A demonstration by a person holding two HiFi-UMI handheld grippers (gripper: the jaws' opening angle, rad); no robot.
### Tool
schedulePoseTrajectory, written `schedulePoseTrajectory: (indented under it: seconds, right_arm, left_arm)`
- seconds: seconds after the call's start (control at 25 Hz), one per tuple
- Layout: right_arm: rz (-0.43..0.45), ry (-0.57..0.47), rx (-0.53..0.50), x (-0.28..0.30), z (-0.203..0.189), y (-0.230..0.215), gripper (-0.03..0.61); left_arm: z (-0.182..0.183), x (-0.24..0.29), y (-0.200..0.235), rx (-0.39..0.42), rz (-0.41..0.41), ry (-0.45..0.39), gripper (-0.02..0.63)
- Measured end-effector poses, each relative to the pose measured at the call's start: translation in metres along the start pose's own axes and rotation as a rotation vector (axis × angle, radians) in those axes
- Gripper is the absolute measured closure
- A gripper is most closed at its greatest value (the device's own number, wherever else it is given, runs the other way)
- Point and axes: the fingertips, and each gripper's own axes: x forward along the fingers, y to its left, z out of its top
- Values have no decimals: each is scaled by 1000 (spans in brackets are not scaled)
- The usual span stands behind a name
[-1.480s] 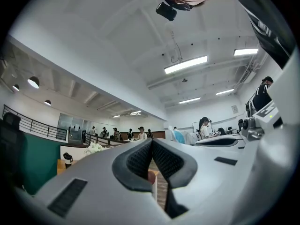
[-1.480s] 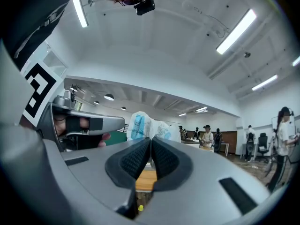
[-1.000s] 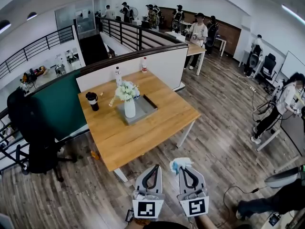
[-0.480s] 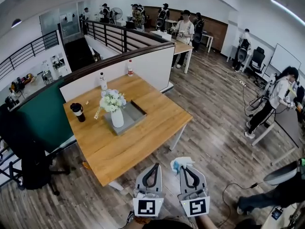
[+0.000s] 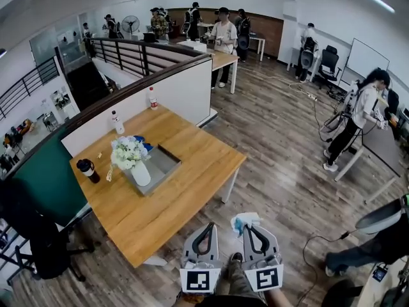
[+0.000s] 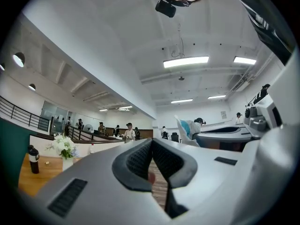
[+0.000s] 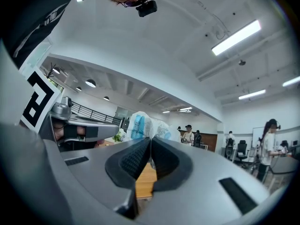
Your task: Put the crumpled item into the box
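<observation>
My right tool (image 5: pixel 250 229) is clamped on the crumpled item (image 5: pixel 243 220), low on the near side. My left tool (image 5: pixel 206 229) is pressed closed on nothing. Nothing is delivered yet. There's open floor (image 5: pixel 281 146) ahead, then the surface (image 5: pixel 198 171) edge to clear. The box (image 5: pixel 167 159) sits far left, and a vase (image 5: pixel 140 174) crowds its left half.

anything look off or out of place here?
Vase of flowers stands in the grey box on the table, crowding where the crumpled item, pinched in the right gripper, should go. Nothing spilled or tipped.
</observation>
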Motion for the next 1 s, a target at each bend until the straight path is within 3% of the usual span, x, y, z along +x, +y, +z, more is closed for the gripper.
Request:
schedulePoseTrajectory:
  seconds: [0.56, 0.88, 1.0]
  right_arm:
    - [77, -4, 88, 89, -44, -84, 563]
    - [103, -14, 137, 132, -68, -151, 563]
    - [99, -16, 148, 143, -80, -182, 563]
  left_arm:
    - [-22, 114, -2, 78, 70, 61, 591]
    - [-27, 192, -31, 119, 48, 85, 591]
    - [-33, 221, -41, 97, 52, 98, 591]
